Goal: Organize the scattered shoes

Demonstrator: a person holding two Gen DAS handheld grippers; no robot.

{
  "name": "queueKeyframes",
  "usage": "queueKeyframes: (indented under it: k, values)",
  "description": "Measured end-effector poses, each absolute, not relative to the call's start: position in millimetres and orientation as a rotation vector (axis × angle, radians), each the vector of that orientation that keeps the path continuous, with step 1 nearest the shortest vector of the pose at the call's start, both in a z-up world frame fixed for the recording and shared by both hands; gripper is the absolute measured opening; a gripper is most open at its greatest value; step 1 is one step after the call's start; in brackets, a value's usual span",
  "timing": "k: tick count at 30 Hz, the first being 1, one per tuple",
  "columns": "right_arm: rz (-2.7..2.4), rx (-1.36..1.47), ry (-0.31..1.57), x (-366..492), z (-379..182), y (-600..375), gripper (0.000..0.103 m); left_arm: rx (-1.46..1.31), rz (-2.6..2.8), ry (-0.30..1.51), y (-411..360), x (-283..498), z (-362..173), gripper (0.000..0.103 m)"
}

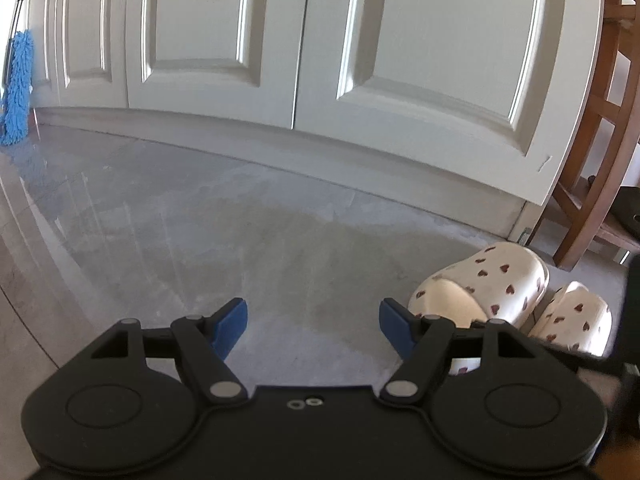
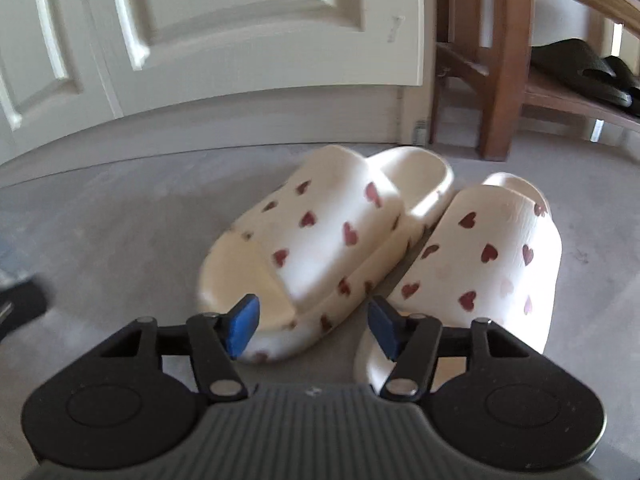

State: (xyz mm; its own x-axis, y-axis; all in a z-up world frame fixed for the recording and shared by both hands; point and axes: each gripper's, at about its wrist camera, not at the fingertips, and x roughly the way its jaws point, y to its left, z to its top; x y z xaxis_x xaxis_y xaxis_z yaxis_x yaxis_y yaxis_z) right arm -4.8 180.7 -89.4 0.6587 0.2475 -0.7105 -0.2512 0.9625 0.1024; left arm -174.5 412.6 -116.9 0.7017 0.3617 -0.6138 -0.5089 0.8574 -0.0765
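The right gripper has its two blue-padded fingers spread apart, empty, with the toe end of one slipper lying between and just beyond them. There are two white slippers printed with dark red hearts: the left slipper runs from the gripper toward one o'clock and tilts, its right edge touching the right slipper, which lies at about two o'clock on the grey floor. Past the pair, at twelve o'clock, stands a white panelled door, and at two o'clock a wooden shoe rack carries two dark sandals on its low shelf. The left gripper likewise holds its two fingers wide apart over bare floor, gripping nothing; in its view both slippers sit at three o'clock, the door fills twelve o'clock, and one blue fluffy mop leans at ten o'clock.
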Motion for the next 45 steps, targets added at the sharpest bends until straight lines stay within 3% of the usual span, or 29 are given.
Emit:
queueKeyframes:
  k: [15,21,27,41,45]
  values:
    - [0.218,-0.025,0.883,-2.8,-78.5,114.8,0.069,-0.271,0.404,0.572,400.4,-145.2,-112.8,0.073]
    - [0.436,-0.122,0.751,-31.1,-68.4,156.9,0.071,-0.256,0.436,0.557,402.4,-157.6,-105.9,0.074]
    - [0.269,-0.075,0.835,3.0,-86.8,179.6,0.072,-0.288,0.465,0.565,415.3,-162.7,-109.7,0.074]
    - [0.211,-0.202,0.84,-32.3,-49.4,85.6,0.075,-0.332,0.251,0.552,393.9,-93.9,-127.3,0.075]
    - [0.161,-0.235,0.88,-24.4,-64.6,69.2,0.078,-0.339,0.243,0.542,391.2,-86.1,-129.8,0.075]
